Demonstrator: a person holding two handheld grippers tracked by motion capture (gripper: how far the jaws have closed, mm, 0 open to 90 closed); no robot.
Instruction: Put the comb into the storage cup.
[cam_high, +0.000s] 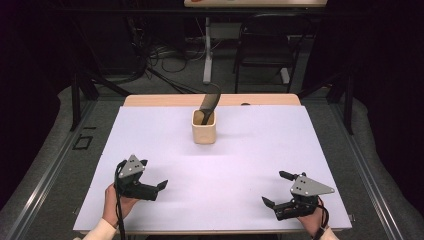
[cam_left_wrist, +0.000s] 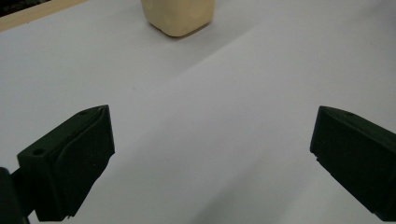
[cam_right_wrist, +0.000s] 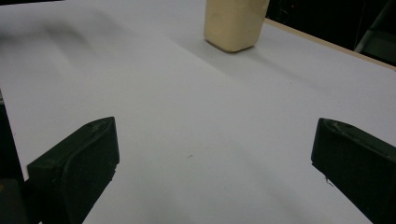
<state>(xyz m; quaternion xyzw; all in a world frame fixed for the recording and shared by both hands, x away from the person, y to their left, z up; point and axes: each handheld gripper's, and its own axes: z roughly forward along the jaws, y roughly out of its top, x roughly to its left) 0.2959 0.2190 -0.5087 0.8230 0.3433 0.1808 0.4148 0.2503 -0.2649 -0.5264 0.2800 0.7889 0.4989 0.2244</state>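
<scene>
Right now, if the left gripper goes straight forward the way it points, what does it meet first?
Probably nothing soon: the left gripper has only bare white table between its open jaws. The beige cup stands far ahead, slightly left of centre, so it may touch it.

Table (cam_high: 260, 99): wooden top; I see its bare edge along the far side, beyond the sheet.
Cover sheet (cam_high: 260, 145): white, lies flat on my table and covers nearly all of the top.
Cup (cam_high: 204, 127): cream-coloured, squarish, upright on the sheet, near the far edge, about midway across.
Cup contents: one dark utensil (cam_high: 209, 103) stands in it, leaning toward the far right.
Sheet surface near me: bare and smooth between my two tongs.
</scene>
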